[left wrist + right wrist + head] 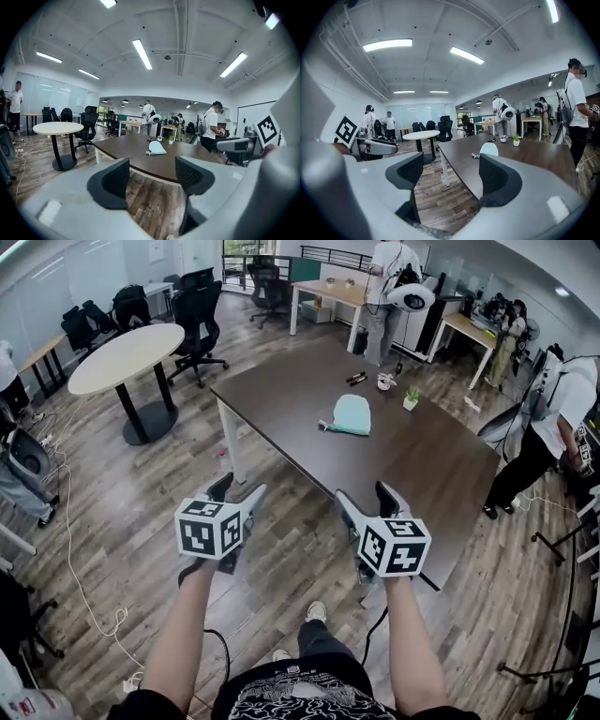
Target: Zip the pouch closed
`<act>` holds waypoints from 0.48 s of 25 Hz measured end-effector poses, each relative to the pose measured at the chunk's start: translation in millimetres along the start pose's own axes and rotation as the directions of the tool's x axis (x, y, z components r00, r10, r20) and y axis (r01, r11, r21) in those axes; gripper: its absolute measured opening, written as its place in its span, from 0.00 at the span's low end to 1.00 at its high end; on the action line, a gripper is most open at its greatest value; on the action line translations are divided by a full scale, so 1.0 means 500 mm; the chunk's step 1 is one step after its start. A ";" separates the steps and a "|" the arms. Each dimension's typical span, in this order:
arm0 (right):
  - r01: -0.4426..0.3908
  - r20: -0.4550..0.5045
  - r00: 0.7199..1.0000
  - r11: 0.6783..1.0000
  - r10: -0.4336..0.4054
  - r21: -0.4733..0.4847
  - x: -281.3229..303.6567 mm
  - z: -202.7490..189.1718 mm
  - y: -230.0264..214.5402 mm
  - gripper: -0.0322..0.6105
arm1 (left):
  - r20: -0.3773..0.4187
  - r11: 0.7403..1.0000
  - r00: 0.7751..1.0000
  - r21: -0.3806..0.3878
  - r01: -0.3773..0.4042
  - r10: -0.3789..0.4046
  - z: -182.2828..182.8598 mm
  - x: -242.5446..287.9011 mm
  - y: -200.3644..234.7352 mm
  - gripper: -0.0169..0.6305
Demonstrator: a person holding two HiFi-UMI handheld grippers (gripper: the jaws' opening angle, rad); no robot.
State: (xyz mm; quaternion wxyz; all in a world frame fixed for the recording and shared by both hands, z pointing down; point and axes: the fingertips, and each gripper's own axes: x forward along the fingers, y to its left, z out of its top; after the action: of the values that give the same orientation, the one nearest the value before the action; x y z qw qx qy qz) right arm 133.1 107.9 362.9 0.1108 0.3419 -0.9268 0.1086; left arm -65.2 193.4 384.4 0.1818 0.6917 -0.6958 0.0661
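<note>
A light teal pouch lies flat on the dark brown table, near its middle; it shows small and far off as the pouch in the left gripper view and the pouch in the right gripper view. Both grippers hang in the air before the table's near edge, well short of the pouch. My left gripper is open and empty; its jaws stand wide apart. My right gripper is open and empty too. Neither touches anything.
A small potted plant, a white object and a dark item sit at the table's far end. A round white table with office chairs stands left. People stand at the back and right. Cables run over the wood floor.
</note>
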 end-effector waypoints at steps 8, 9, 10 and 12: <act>0.016 0.001 1.000 1.000 -0.016 0.017 0.073 -0.003 -0.067 0.63 | -0.026 0.999 0.999 0.037 0.024 -0.023 0.017 0.106 -0.002 0.50; 0.019 0.005 1.000 1.000 -0.019 0.021 0.089 0.003 -0.081 0.63 | -0.028 0.999 0.999 0.040 0.022 -0.021 0.025 0.125 0.003 0.50; 0.022 0.008 1.000 0.999 -0.022 0.025 0.106 0.008 -0.096 0.63 | -0.029 0.999 0.999 0.042 0.020 -0.019 0.033 0.145 0.009 0.50; 0.029 0.011 1.000 0.999 -0.029 0.032 0.141 0.018 -0.123 0.63 | -0.031 0.999 0.999 0.045 0.018 -0.016 0.048 0.186 0.022 0.50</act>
State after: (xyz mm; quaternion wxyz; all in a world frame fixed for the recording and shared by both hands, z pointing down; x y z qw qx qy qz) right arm 120.4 16.8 382.0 0.1017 0.3575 -0.9206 0.1197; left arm -77.9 98.2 395.9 0.1774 0.7004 -0.6853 0.0911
